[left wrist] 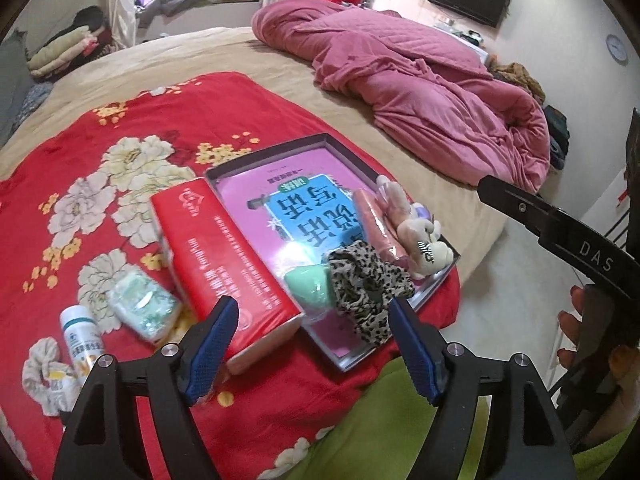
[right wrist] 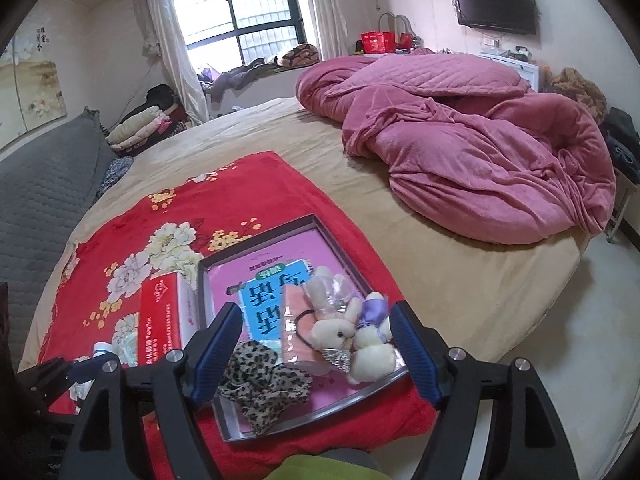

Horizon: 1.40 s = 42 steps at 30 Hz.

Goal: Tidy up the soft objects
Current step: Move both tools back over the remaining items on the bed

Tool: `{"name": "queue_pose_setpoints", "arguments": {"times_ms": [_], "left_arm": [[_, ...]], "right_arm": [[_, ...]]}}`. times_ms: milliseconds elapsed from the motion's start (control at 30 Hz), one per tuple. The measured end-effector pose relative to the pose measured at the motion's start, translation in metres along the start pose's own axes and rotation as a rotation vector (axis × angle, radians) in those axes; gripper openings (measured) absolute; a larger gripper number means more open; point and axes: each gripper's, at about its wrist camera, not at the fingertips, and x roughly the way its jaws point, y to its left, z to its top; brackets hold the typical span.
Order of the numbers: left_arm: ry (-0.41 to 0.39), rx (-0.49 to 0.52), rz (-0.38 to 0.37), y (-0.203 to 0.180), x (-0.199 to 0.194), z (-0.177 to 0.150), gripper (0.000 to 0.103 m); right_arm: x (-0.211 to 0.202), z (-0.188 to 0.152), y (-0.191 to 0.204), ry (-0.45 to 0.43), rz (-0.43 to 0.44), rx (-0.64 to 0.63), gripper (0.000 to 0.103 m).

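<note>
A shallow grey tray point(left wrist: 256, 157) point(right wrist: 256, 239) with a pink printed bottom lies on the red floral blanket. In it rest a leopard-print scrunchie point(left wrist: 366, 280) point(right wrist: 262, 380), a mint green soft piece point(left wrist: 308, 284), a pink roll point(left wrist: 378, 224) point(right wrist: 298, 328) and small plush rabbits point(left wrist: 424, 240) point(right wrist: 360, 340). My left gripper point(left wrist: 312, 342) hovers open above the tray's near edge, nothing between its blue pads. My right gripper point(right wrist: 316, 350) is open too, raised over the scrunchie and rabbits, holding nothing. A white scrunchie point(left wrist: 42, 376) lies at the blanket's left.
A red tissue box point(left wrist: 224, 264) point(right wrist: 164, 320) lies left of the tray, with a green tissue pack point(left wrist: 146, 308) and a white bottle point(left wrist: 82, 336) beside it. A crumpled pink quilt point(left wrist: 420, 88) point(right wrist: 480, 152) fills the bed's far right. The bed edge drops to the floor on the right.
</note>
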Motion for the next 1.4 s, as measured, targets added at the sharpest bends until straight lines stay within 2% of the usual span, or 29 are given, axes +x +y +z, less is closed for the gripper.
{"name": "queue_pose_setpoints", "arguments": {"times_ms": [567, 1167, 1400], "left_arm": [[-0.076, -0.094, 0.069, 0.060, -0.060, -0.017, 0.079], [-0.126, -0.256, 0.155, 0.142, -0.110, -0.041, 0.079], [-0.125, -0.315, 0.189, 0.167, -0.119, -0.054, 0.079]], "right_arm": [[-0.027, 0.009, 0.046, -0.073, 0.067, -0.046, 0.079], [-0.031, 0.002, 0.129, -0.056, 0.170, -0.212, 0.079], [-0.029, -0.007, 0.149, -0.040, 0.203, -0.247, 0.079]]}}
